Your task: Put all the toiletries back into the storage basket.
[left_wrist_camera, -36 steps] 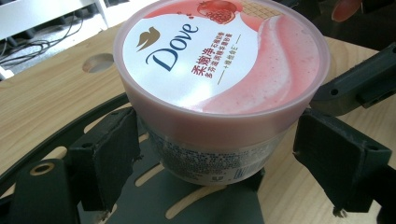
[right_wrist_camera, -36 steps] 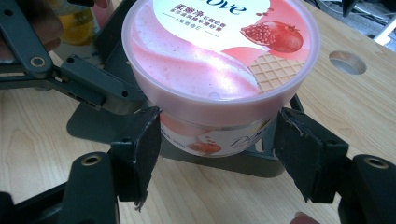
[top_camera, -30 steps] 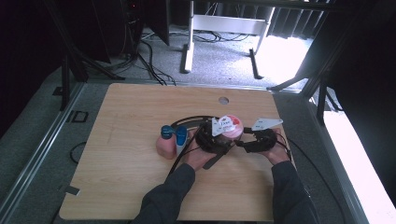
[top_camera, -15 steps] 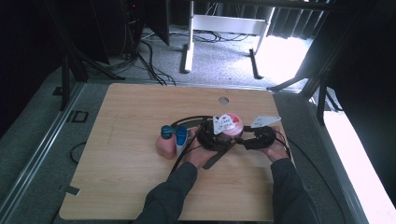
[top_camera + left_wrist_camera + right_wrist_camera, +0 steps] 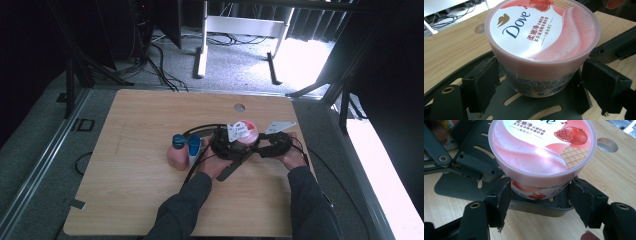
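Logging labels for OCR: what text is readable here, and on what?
"Dove": lid of the pink tub.
Red Chinese lines under the logo on the lid: too small to transcribe surely.
Fine print on the tub's side wall: blurred.
Bottles beside it: unreadable.

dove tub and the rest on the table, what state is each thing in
Dove tub: upright, lid on, set between both pairs of jaws.
Left hand-held gripper: jaws at the tub's sides; grip unclear.
Right hand-held gripper: jaws wide, at the tub's sides under the lid rim; grip unclear.
Blue-capped pink bottle: upright, cap on, untouched.
White tube: beside the bottle, blue cap on.
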